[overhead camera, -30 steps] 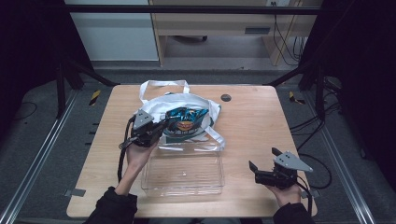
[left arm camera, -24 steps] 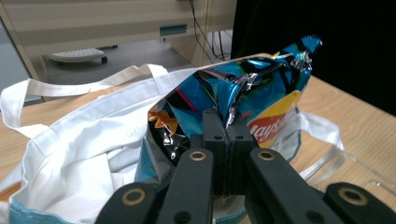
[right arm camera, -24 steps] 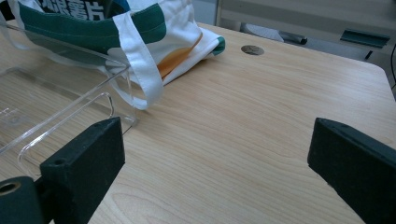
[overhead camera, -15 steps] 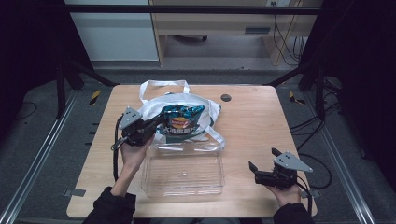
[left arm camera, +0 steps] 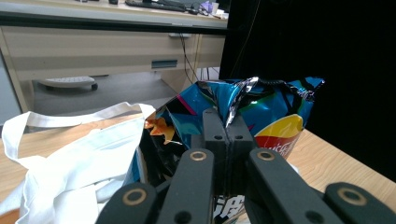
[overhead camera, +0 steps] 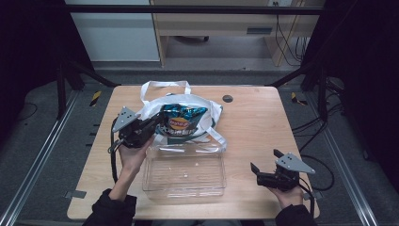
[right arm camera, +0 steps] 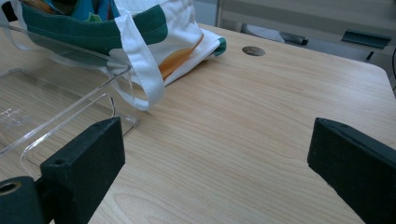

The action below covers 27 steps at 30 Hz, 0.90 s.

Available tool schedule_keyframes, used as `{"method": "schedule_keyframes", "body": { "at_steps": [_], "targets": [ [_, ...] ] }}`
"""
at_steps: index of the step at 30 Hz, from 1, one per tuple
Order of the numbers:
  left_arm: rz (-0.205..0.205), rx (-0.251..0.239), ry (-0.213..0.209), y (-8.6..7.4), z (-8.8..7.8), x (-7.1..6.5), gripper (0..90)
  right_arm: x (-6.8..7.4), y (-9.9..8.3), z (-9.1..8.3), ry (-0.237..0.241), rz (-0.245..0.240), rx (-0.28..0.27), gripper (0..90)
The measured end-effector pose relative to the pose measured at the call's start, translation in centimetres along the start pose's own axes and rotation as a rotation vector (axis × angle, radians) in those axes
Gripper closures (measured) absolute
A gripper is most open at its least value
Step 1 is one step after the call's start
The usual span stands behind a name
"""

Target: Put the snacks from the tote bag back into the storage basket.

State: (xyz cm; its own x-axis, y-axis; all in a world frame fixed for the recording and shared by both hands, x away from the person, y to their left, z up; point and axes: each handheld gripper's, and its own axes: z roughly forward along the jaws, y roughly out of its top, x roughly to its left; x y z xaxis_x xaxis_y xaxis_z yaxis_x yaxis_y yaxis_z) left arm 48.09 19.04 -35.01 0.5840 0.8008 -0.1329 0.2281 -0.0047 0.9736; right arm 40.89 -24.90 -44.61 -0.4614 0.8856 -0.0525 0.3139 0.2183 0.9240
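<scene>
High view: your left gripper is clamped on the left edge of the blue chip bag, which sits half out of the white tote bag at the far middle of the table. A clear plastic tray lies just near of the tote. Your right gripper rests near right, well apart from both.

Left gripper view: your jaws are pressed together on a fold of the chip bag; the tote is at left.

Right gripper view: your right gripper has its jaws wide apart over bare table, holding nothing. The tray's corner and the tote are far left.
</scene>
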Motion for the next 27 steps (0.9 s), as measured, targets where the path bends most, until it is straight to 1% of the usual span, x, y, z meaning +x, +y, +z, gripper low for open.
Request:
{"method": "schedule_keyframes", "body": {
  "at_steps": [6,11,13,21,23,27],
  "targets": [
    [-0.005,-0.033,-0.015,0.7,-0.8,-0.3,89.9,0.0,0.1,-0.1,0.0,-0.002,-0.01,4.3],
    [-0.015,-0.065,-0.027,1.2,-1.5,-0.5,89.9,0.1,0.0,-0.1,0.002,-0.002,-0.004,4.3],
    [-0.015,-0.081,-0.034,1.5,-1.8,-0.6,89.9,0.1,0.1,-0.1,0.002,-0.007,-0.01,4.3],
    [-0.012,-0.13,-0.051,2.5,-3.1,-1.2,89.9,0.1,0.0,-0.1,0.004,-0.002,-0.005,4.3],
    [-0.014,-0.144,-0.057,2.7,-3.4,-1.3,90.0,0.1,0.1,-0.1,0.002,-0.011,-0.009,4.3],
    [-0.016,-0.157,-0.069,3.1,-3.9,-1.6,89.9,0.1,0.0,0.0,0.006,-0.002,-0.001,4.3]
  ]
}}
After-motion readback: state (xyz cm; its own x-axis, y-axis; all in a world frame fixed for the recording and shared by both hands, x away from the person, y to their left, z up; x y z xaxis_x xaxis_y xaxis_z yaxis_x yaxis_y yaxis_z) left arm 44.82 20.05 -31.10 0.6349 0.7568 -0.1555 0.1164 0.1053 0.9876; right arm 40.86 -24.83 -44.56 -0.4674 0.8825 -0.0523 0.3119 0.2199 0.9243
